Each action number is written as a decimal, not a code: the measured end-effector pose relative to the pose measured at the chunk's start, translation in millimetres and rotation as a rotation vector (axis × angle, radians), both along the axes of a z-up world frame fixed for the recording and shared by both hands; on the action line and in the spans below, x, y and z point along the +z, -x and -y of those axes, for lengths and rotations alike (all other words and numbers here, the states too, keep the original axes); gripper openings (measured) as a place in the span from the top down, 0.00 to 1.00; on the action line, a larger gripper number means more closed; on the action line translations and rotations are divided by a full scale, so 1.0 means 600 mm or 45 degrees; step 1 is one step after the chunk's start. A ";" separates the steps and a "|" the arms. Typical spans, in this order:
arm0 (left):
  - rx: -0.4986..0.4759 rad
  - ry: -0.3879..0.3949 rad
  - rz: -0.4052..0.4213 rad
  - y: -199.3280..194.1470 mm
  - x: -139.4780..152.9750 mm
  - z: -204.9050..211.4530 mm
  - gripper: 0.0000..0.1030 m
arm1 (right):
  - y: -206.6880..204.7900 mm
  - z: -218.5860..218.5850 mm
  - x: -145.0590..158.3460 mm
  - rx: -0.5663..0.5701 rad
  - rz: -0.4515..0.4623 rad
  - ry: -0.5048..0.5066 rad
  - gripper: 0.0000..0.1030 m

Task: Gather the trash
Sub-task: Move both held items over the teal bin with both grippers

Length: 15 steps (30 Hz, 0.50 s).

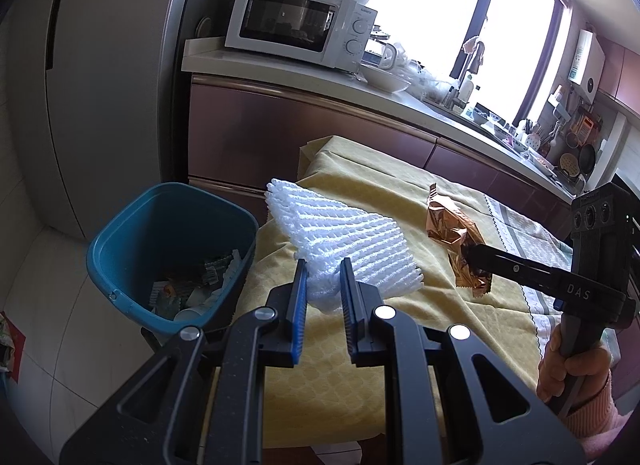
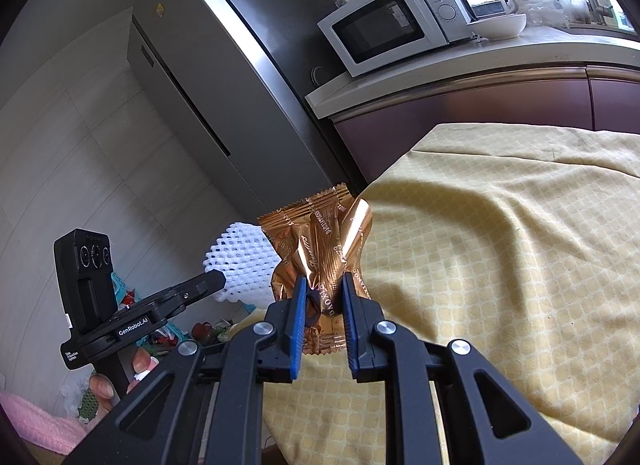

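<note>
My left gripper (image 1: 323,271) is shut on a white foam net sleeve (image 1: 340,241) and holds it over the left edge of the yellow-clothed table (image 1: 400,329), beside a blue trash bin (image 1: 132,233) that has scraps in it. My right gripper (image 2: 323,289) is shut on a crumpled copper foil wrapper (image 2: 320,241) above the cloth. In the left wrist view the right gripper (image 1: 470,255) grips the wrapper (image 1: 450,221) to the right of the foam. In the right wrist view the left gripper (image 2: 218,279) and the foam (image 2: 240,261) show at left.
A kitchen counter (image 1: 304,73) with a white microwave (image 1: 296,21), bowl and sink clutter runs behind the table. A tall grey fridge (image 1: 108,65) stands left of it. The bin sits on a pale tiled floor (image 1: 52,305).
</note>
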<state>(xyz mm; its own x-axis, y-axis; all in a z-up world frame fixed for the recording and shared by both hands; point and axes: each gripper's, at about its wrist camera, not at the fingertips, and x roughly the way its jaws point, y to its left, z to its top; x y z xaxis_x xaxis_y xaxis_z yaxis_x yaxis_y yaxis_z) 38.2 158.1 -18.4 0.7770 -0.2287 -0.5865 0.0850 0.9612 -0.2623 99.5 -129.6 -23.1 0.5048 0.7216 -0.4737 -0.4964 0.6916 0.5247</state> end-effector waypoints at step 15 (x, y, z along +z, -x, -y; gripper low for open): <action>0.035 -0.001 0.008 0.005 0.002 -0.019 0.84 | -0.005 -0.019 0.004 0.034 0.008 0.002 0.84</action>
